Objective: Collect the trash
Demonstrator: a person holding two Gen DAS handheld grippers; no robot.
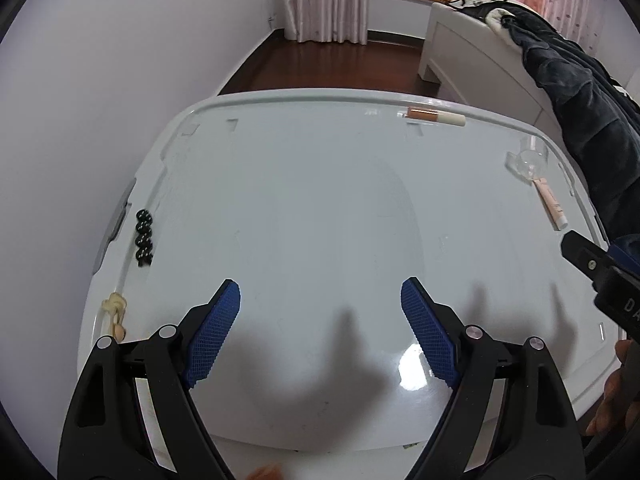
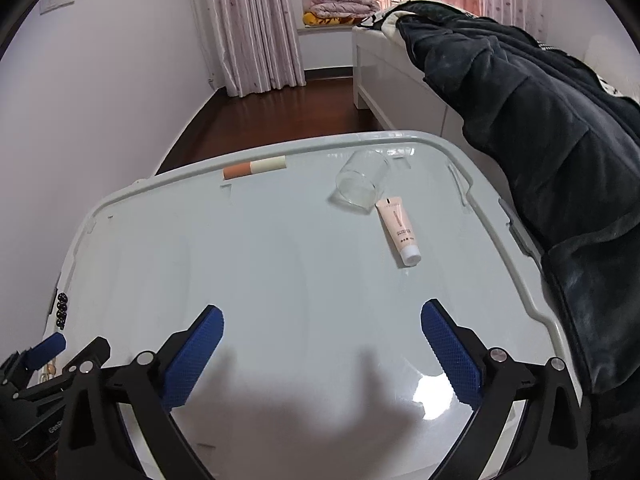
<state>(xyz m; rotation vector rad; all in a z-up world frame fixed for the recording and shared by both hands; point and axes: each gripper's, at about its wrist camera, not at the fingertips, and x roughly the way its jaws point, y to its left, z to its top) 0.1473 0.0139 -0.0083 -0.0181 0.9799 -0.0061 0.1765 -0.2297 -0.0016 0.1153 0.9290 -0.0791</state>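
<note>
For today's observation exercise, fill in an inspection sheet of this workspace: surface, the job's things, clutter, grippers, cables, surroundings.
Surface: glossy white plastic lid with a raised rim, bare in the middle.
Job's things: orange-and-cream stick lying along the far rim; pale pink squeeze tube with a white cap lying flat; clear glass tumbler beside the tube's far end.
Clutter: row of black beads and a cream knotted cord along the left edge.
Grippers: left gripper open, nothing between its blue pads; right gripper open and empty too.
Cables: nothing seen.
Surroundings: dark blue fleece blanket over a white bed, patterned curtains, dark wooden floor.
</note>
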